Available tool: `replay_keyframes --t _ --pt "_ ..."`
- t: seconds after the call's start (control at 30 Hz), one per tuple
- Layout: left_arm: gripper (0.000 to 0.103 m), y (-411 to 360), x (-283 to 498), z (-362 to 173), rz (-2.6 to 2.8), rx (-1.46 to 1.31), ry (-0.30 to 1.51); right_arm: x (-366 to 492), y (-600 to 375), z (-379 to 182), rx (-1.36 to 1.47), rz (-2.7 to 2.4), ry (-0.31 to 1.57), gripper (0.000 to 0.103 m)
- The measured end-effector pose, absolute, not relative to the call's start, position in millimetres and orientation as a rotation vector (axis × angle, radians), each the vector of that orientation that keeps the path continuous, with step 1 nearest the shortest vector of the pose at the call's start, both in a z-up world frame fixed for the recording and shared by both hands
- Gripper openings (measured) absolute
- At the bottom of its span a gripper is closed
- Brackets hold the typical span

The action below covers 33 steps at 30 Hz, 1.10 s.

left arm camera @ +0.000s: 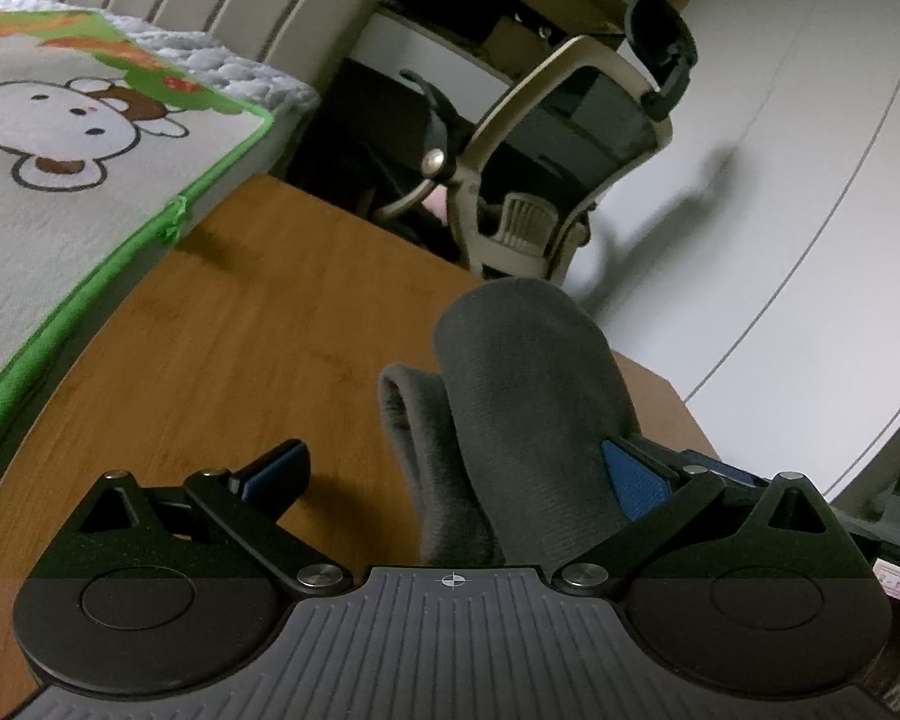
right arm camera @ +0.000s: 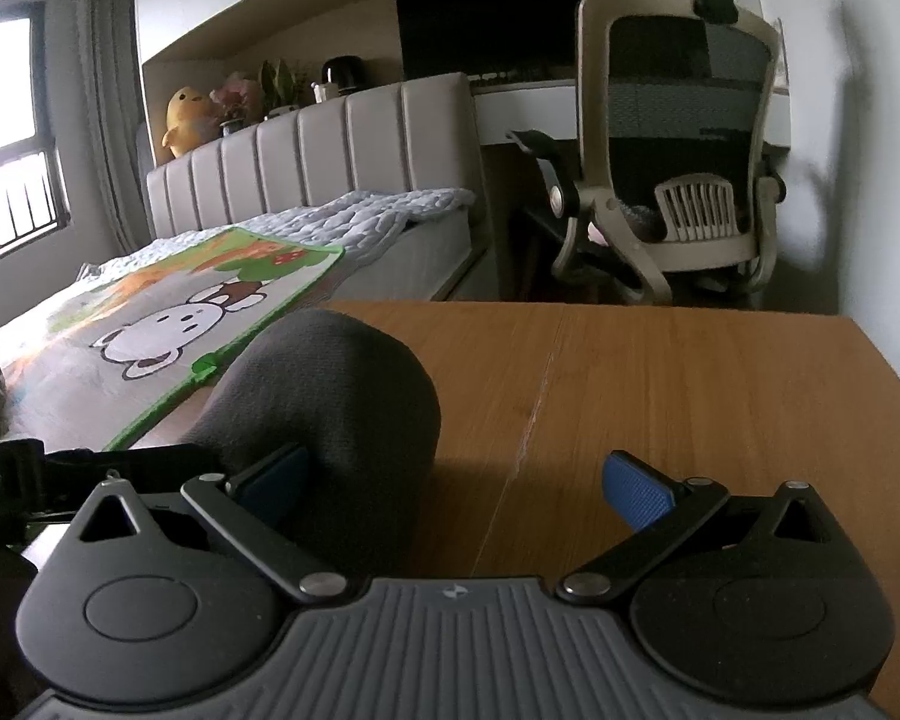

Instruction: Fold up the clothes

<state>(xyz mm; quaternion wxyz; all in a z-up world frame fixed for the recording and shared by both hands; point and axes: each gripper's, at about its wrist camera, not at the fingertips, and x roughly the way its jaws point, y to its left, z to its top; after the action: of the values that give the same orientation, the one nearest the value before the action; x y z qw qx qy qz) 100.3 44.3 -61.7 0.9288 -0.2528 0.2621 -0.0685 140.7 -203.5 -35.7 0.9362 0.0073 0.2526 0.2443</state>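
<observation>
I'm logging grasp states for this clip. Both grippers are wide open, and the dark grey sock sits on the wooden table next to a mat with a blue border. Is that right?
Not quite: the mat's border is green, not blue, as the left wrist view shows. The rest holds: the left gripper and right gripper are wide open, and the dark grey sock sits on the wooden table next to the mat.

Dark grey knit sock (left arm camera: 528, 396), rolled into a soft bulging loop, sitting on my wooden table (left arm camera: 240, 330). The open cuff (left arm camera: 402, 414) sags off on one side.
</observation>
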Motion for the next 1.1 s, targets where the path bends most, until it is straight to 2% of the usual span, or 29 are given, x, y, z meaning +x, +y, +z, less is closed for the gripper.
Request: replay_keyframes --t 0.7,1.1 --pt "0.103 32 70 -56 -0.046 -0.476 0.485 103 -225 -36 0.078 0.509 0.442 0.103" --pt "0.103 37 98 -56 -0.055 -0.459 0.496 125 -201 -33 -0.079 0.501 0.423 0.103"
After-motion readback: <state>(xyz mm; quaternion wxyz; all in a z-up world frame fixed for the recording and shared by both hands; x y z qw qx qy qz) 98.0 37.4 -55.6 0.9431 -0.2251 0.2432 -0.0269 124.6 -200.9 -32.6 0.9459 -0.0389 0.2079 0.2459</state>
